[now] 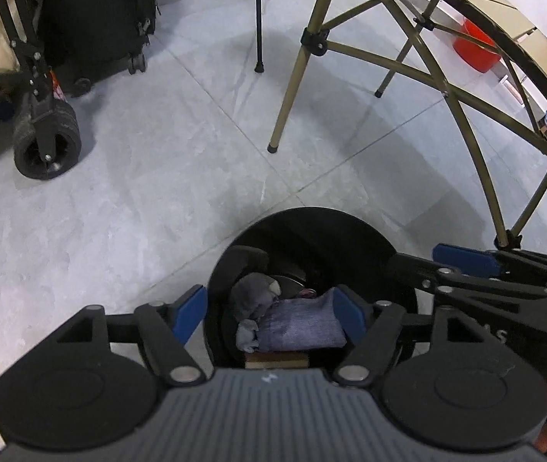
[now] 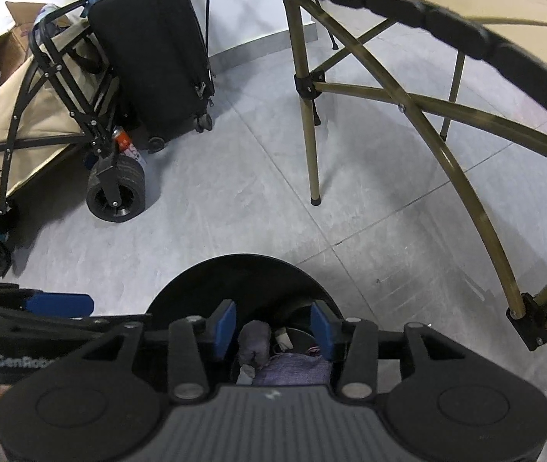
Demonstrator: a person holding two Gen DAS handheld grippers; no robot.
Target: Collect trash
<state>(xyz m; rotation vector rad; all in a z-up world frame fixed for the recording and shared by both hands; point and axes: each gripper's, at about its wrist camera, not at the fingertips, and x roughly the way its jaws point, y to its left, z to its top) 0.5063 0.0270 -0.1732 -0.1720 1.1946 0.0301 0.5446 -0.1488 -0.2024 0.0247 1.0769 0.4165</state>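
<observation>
A round black trash bin (image 1: 311, 227) (image 2: 242, 269) stands on the grey tiled floor, right under both grippers. Inside it lie a blue-grey cloth (image 1: 300, 327) (image 2: 292, 371), a crumpled grey wad (image 1: 252, 294) (image 2: 254, 340) and a brown block (image 1: 277, 360) under the cloth. My left gripper (image 1: 269, 315) hangs open over the bin's mouth, its blue pads on either side of the cloth, which lies below. My right gripper (image 2: 273, 329) is open too, above the grey wad, holding nothing. Each gripper shows at the edge of the other's view.
A folding table's olive legs (image 1: 288, 92) (image 2: 311, 134) stand just beyond the bin on the right. A black suitcase (image 1: 100, 11) (image 2: 150, 50) and a beige wagon with a thick wheel (image 1: 48, 142) (image 2: 117, 196) sit to the left. A red container (image 1: 473, 46) stands far right.
</observation>
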